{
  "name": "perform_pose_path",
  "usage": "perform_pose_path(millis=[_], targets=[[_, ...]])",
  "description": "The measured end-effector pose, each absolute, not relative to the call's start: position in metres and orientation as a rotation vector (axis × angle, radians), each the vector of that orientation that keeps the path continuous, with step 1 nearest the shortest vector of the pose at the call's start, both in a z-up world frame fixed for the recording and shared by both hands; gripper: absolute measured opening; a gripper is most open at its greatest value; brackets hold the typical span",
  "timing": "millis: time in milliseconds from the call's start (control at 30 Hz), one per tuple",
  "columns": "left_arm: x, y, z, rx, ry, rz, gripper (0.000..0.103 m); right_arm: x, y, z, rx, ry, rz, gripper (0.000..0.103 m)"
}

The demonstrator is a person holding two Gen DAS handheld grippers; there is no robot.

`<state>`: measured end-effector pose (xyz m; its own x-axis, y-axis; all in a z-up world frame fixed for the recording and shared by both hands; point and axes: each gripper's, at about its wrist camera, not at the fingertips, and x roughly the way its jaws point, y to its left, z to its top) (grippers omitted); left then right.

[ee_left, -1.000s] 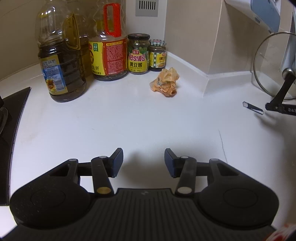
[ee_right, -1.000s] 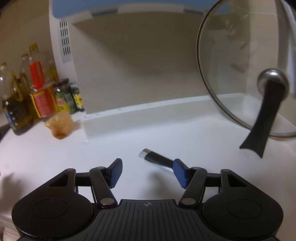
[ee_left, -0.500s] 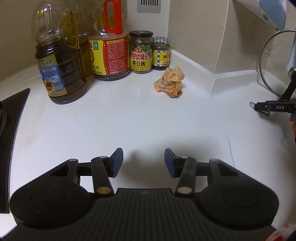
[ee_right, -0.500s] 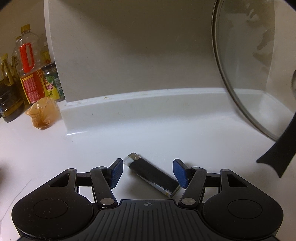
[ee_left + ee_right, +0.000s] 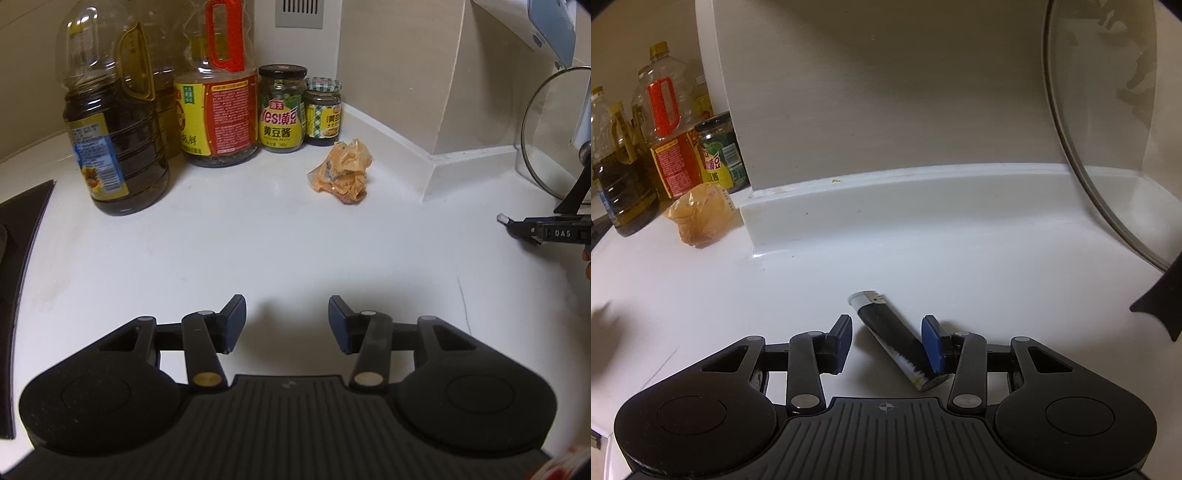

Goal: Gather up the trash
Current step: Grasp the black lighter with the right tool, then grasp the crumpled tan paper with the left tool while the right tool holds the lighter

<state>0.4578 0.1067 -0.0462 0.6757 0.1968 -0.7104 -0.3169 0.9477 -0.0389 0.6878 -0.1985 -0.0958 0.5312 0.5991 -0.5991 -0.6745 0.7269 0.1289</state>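
Observation:
A black lighter (image 5: 890,336) with a silver top lies slanted on the white counter (image 5: 960,266). My right gripper (image 5: 886,326) straddles it and its jaws are closing. The right pad (image 5: 931,343) is against the lighter's side, while a gap shows at the left pad (image 5: 842,339). A crumpled orange wrapper (image 5: 341,177) lies in front of the jars, also visible in the right wrist view as the wrapper (image 5: 701,216) at the left. My left gripper (image 5: 286,308) hovers open over bare counter, well short of the wrapper, with nothing between its fingers.
Two big oil bottles (image 5: 114,136) (image 5: 218,107) and two sauce jars (image 5: 282,110) stand along the back wall. A glass pot lid (image 5: 1108,147) leans at the right. A black hob edge (image 5: 22,258) runs along the left. A wall corner (image 5: 753,221) juts out beside the wrapper.
The right gripper came forward and down until the lighter lay between its fingers, then its jaws narrowed around it. The left gripper kept its opening and barely moved.

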Motion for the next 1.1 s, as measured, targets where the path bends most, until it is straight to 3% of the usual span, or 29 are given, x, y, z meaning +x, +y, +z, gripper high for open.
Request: perform_pose_path(millis=[133,200,233,600,733,1100], targets=[[0.471,0.106,-0.046,-0.163,0.758,0.264,0.045,0.692,-0.191,-0.099,-0.161,0.659,0.757,0.043],[0.478,0.105,-0.046,-0.158,0.749,0.255,0.045,0.692,-0.19,-0.1,-0.168,0.652,0.745,0.029],[0.482,0.105,-0.046,-0.157,0.745,0.25,0.045,0.692,-0.19,-0.1,-0.167,0.65,0.741,0.028],[0.529,0.098,-0.037,-0.127,0.672,0.181,0.046,0.691,-0.196,-0.094,-0.078,0.646,0.661,0.024],[0.549,0.098,-0.037,-0.113,0.64,0.178,0.056,0.691,-0.202,-0.089,-0.025,0.636,0.645,0.024],[0.603,0.102,-0.05,-0.048,0.659,0.196,0.056,0.688,-0.22,-0.081,0.076,0.627,0.622,0.024]])
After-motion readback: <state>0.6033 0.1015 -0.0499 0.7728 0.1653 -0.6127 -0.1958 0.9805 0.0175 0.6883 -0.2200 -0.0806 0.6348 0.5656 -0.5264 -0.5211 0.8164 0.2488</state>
